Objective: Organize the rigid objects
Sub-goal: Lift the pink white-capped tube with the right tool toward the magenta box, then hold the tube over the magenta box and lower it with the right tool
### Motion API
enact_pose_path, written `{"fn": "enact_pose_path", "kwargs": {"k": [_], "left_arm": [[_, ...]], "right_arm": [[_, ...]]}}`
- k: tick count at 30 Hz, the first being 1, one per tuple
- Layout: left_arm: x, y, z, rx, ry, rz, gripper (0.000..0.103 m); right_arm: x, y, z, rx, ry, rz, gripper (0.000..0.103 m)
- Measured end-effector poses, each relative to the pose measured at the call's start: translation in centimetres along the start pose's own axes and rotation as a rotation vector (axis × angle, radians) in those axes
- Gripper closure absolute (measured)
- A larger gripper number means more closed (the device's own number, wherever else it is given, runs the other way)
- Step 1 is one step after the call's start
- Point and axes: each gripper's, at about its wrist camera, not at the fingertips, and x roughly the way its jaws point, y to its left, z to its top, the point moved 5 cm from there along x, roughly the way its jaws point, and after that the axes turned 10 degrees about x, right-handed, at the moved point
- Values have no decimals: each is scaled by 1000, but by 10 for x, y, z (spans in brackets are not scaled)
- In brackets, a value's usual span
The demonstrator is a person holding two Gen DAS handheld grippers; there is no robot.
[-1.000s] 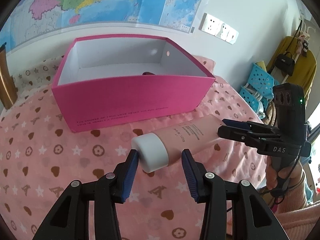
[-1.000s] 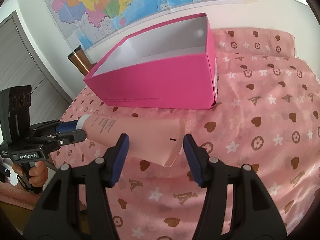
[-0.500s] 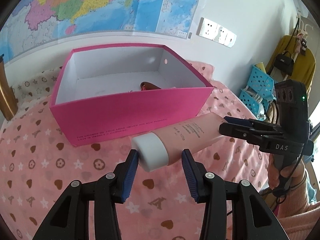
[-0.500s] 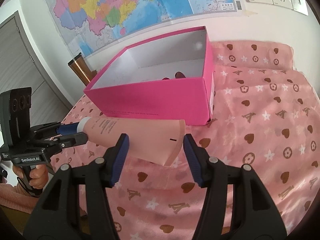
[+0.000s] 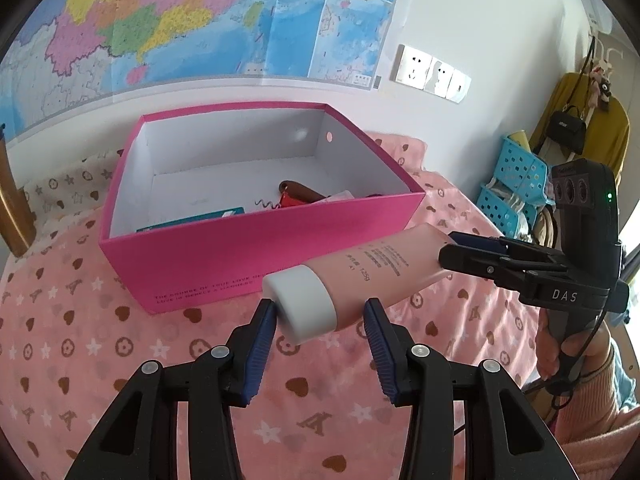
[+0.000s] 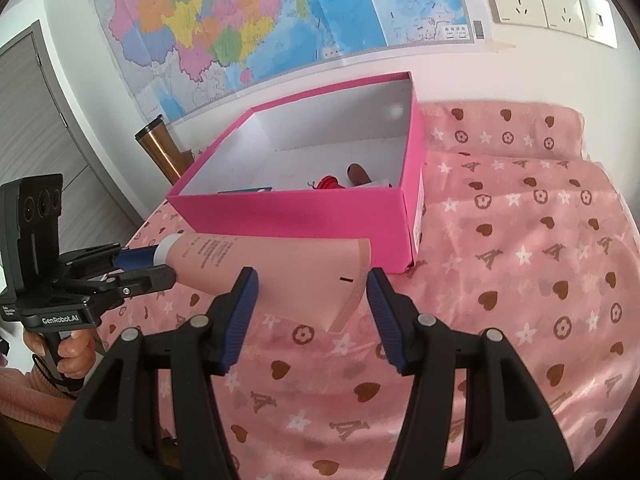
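A pink tube (image 5: 360,272) with a white cap (image 5: 304,304) is held level in the air in front of the pink box (image 5: 256,256). My left gripper (image 5: 320,316) is shut on the cap end. My right gripper (image 6: 312,288) is shut on the flat crimped end (image 6: 344,280). The tube hangs a little below the box rim. The box also shows in the right wrist view (image 6: 304,216). Inside it lie a corkscrew with a brown handle (image 5: 296,192) and a teal flat item (image 5: 192,220).
A pink patterned cloth (image 6: 520,280) covers the surface. A copper-coloured flask (image 6: 160,148) stands left of the box. A map and wall sockets are on the wall behind. Blue baskets (image 5: 516,188) stand at the right.
Both grippers have risen with the tube, lifting it off the cloth. The inside of the box shows more now.
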Motion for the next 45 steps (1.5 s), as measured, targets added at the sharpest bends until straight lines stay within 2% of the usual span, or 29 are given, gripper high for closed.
{"fn": "enact_pose_path", "kwargs": {"k": [45], "left_arm": [[2,7,30,40,-43,25,55]], "right_arm": [[2,-1,29,-31,-38,-5,44]]}}
